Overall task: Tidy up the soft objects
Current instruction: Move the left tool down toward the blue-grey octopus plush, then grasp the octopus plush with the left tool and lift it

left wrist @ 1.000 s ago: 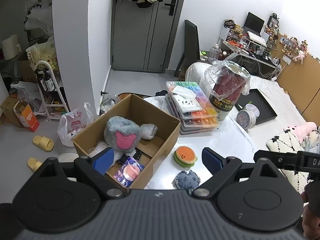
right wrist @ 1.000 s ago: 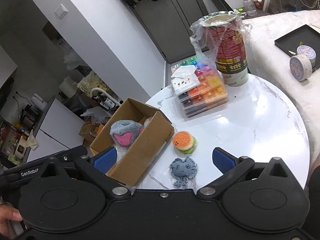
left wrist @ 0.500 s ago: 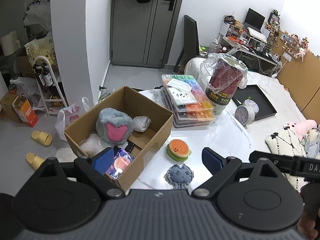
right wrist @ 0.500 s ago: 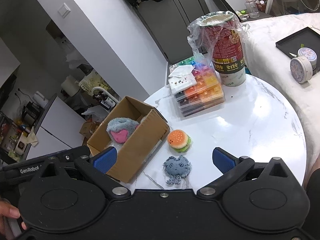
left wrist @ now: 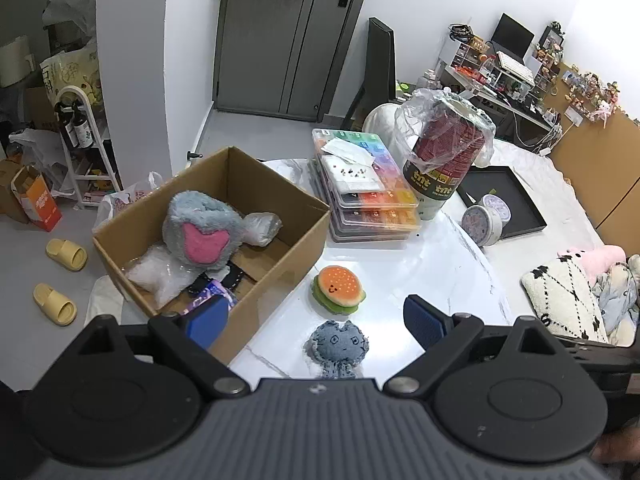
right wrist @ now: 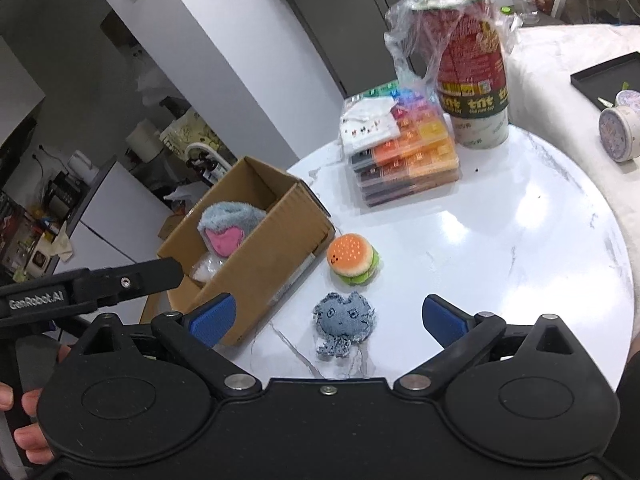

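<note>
Both tongs, left tongs [left wrist: 316,320] and right tongs [right wrist: 326,316], gape wide and empty over the counter [right wrist: 520,248]. The blue plush [right wrist: 344,320] lies between the right pads, burger plush [right wrist: 353,258] at twelve o'clock, box [right wrist: 256,248] at ten. Approach step, I'd say; next, descend and close.

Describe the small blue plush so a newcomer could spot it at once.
Find the round white table with the cardboard box at its left edge. Beside the box lies a burger toy; the blue plush sits just nearer the camera, flat, denim-coloured, fringed, with a stitched face.
</note>
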### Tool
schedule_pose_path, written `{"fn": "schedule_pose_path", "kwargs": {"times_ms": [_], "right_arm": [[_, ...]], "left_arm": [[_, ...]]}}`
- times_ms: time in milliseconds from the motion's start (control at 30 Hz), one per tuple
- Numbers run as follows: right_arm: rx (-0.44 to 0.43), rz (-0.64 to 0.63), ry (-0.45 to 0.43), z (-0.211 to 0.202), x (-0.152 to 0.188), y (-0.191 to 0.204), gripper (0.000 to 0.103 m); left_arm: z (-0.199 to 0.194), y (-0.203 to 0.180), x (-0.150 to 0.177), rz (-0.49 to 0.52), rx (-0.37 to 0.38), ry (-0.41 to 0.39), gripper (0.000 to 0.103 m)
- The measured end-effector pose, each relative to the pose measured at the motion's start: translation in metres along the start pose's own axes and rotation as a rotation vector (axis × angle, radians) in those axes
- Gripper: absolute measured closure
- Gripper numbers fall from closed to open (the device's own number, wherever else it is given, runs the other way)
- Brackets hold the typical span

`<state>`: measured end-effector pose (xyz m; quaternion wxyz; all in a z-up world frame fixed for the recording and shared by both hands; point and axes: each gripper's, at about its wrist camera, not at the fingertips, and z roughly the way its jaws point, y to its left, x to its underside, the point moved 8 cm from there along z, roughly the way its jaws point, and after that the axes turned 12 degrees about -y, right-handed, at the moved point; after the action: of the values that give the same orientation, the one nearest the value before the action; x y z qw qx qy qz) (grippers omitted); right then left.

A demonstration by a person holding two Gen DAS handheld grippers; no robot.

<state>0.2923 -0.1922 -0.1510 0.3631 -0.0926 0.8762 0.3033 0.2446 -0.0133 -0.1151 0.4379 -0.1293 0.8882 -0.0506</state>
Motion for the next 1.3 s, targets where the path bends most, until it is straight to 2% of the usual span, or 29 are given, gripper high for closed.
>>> {"fn": "schedule_pose_path", "kwargs": {"times_ms": [367,467,533,600,667,800,1067,1300], "right_arm": [[-0.053,0.023,0.037,0.019,0.011,-0.019,0.02],[-0.06,0.046,0.049,0.026,0.013,-0.026,0.028],[-0.07,0.082,0.057,0.033,0.014,-0.031,0.031],[-0.08,0.12,0.064,0.041,0.015,-0.036,0.036],[-0.089,0.135,0.068,0.048,0.018,-0.039,0.041],[-0.107,0.151,0.082,0.059,0.028,-0.044,0.043],[-0.119,0.23,0.11,0.073,0.047,-0.065,0.051],[-0.126,0.292,0.118,0.078,0.05,-0.074,0.052]], "left_arm": [[0.023,-0.003,0.017,-0.01,-0.025,0.043,0.015],[0.031,-0.003,0.02,-0.022,-0.036,0.053,0.024],[0.038,-0.003,0.023,-0.039,-0.035,0.068,0.037],[0.046,-0.004,0.027,-0.051,-0.042,0.084,0.045],[0.053,-0.005,0.031,-0.055,-0.042,0.098,0.05],[0.067,-0.006,0.042,-0.071,-0.056,0.125,0.061],[0.095,-0.004,0.064,-0.098,-0.082,0.156,0.067],[0.112,-0.002,0.079,-0.096,-0.091,0.166,0.069]]}}
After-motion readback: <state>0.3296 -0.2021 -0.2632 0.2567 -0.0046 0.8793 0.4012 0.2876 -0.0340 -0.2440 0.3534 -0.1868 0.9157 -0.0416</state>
